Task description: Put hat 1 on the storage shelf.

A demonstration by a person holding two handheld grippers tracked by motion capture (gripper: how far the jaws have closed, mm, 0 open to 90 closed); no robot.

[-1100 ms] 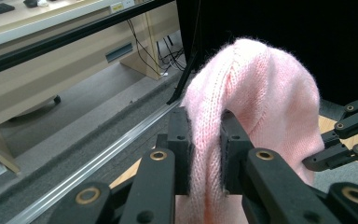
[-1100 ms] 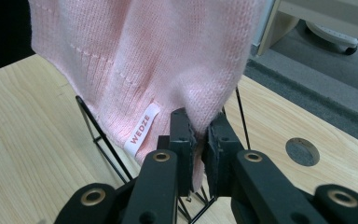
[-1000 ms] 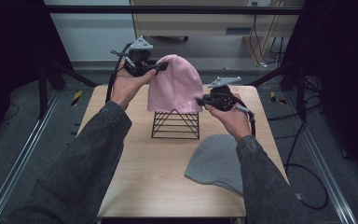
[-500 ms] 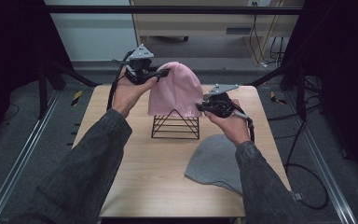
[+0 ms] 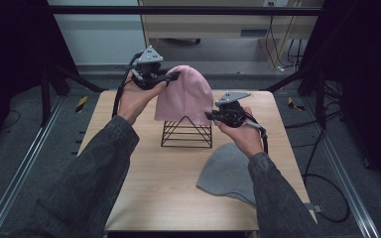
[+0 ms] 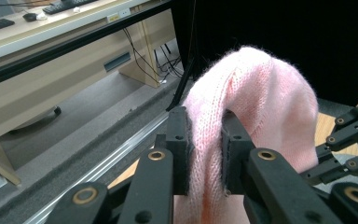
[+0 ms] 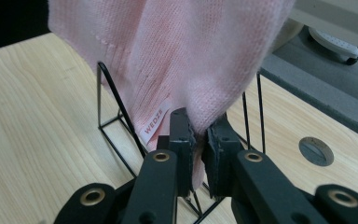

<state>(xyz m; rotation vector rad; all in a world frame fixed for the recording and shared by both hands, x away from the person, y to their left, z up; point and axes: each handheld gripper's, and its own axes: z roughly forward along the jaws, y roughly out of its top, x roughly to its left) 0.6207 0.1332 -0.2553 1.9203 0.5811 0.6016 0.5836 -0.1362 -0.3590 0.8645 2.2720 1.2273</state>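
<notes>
Pink hat [image 5: 186, 96] is held up over the black wire stand [image 5: 187, 133], which sits near the middle of the surface [image 5: 144, 183], toward 12 o'clock. Hat's lower part hangs over the stand's peak — touching the wire or just in front of it, can't tell from the high view.

Left hand-held gripper [image 5: 171, 78] is at abt 10 o'clock of the hat, jaws pinching a fold of the knit near the top. In the left gripper view the pink hat [image 6: 256, 107] is bunched betw. the two pads [image 6: 182, 140], fabric pressed tight.

Right hand-held gripper [image 5: 212, 115] is at abt 4 o'clock of the hat, jaws nearly together on the lower edge. In the right gripper view the pink hat [image 7: 177, 51] drapes down into the pads [image 7: 185, 135]; a small white label reading WEDZE [image 7: 154, 122] sits just left of them, w/ the wire stand [image 7: 116, 107] behind.

Grey hat [image 5: 225, 171] lies flat on the surface at 5 o'clock of the stand — apart from it, partly under the right sleeve [image 5: 278, 203].
</notes>
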